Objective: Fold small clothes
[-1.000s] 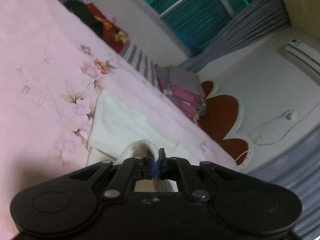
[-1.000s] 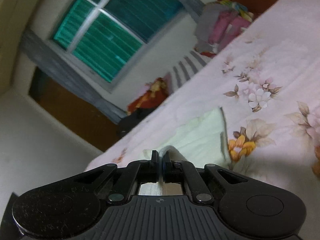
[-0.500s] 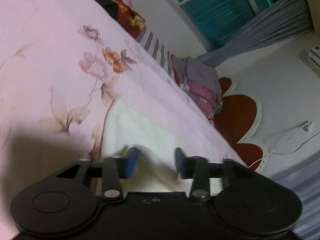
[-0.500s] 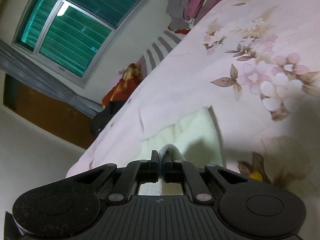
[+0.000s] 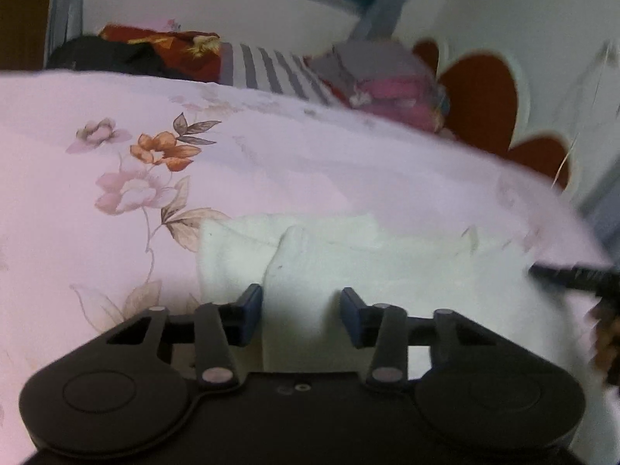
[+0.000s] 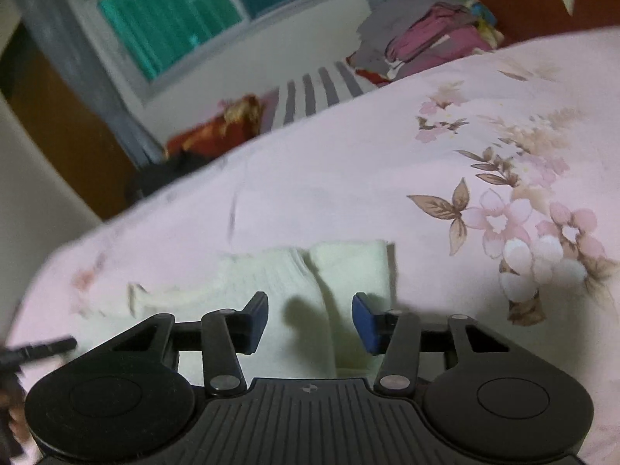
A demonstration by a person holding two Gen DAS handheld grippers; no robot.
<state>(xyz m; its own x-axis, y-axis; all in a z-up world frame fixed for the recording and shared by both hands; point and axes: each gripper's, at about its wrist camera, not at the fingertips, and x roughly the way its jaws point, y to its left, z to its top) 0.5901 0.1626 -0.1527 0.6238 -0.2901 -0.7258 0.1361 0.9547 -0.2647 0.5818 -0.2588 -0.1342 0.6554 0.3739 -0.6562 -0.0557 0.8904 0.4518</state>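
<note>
Left wrist view shows the left gripper (image 5: 301,312) with its 2 blue pads spread wide, holding nothing, low over a cream garment (image 5: 348,267) that lies on the pink flowered bedspread (image 5: 271,162). One layer of the garment overlaps another, so a fold looks already laid, which would explain the empty jaws. Right wrist view shows the right gripper (image 6: 310,317) equally wide and empty, with the garment (image 6: 348,271) just ahead of its fingers. Both tools sit close to the near edge of the cloth, probably to leave the fold undisturbed. A heap of other clothes (image 6: 430,27) waits at the far side of the bed, well apart.
</note>
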